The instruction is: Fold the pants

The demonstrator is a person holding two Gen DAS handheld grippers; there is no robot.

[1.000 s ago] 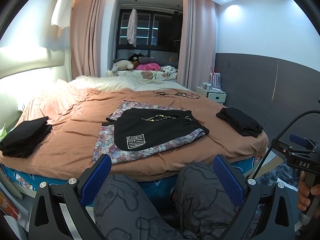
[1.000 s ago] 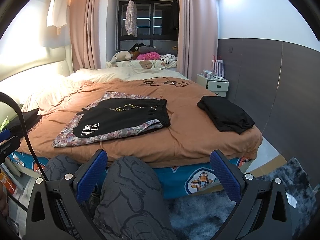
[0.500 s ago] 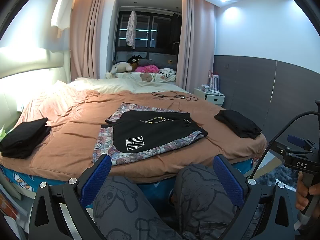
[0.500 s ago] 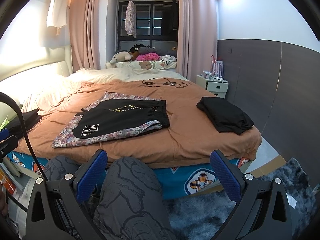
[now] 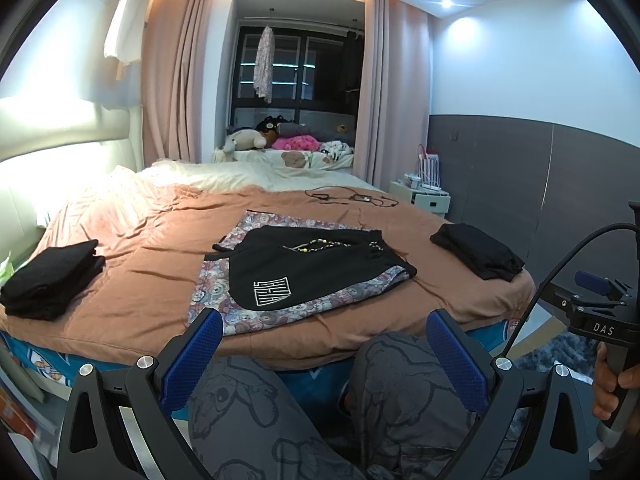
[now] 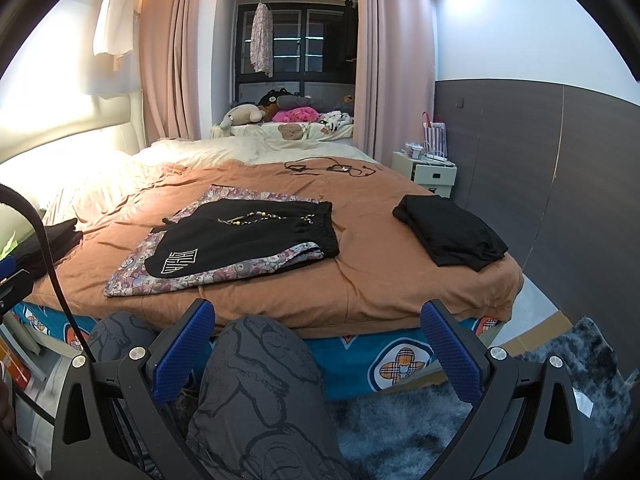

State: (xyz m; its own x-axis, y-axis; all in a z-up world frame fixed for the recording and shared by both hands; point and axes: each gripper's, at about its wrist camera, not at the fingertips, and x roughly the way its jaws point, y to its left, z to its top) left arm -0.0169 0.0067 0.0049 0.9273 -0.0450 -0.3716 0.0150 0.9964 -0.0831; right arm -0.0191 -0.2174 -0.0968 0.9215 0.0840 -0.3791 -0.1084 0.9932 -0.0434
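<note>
The left wrist view shows the person's hand (image 5: 612, 380) on the handle of the right gripper at the right edge; the right wrist view does not show this hand, but it shows a grey-blue shaggy rug (image 6: 420, 428) on the floor and more of the white bedside cabinet (image 6: 434, 172).

The left gripper (image 5: 324, 360) has its two blue-padded fingers wide apart and holds nothing; it hangs over the person's knees in grey printed trousers (image 5: 248, 412). The right gripper (image 6: 316, 352) is also spread wide and empty, above one knee.

Beyond the knees is the bed with a rust-brown cover (image 5: 160, 280). On its middle lies one pair of black shorts with a white square logo (image 5: 304, 268), flat on one flowery patterned cloth (image 5: 216, 280). There are two piles of folded black clothes: one at the left edge (image 5: 52, 276), one at the right corner (image 5: 478, 256). A black cable (image 5: 352, 198) lies further back.
</note>
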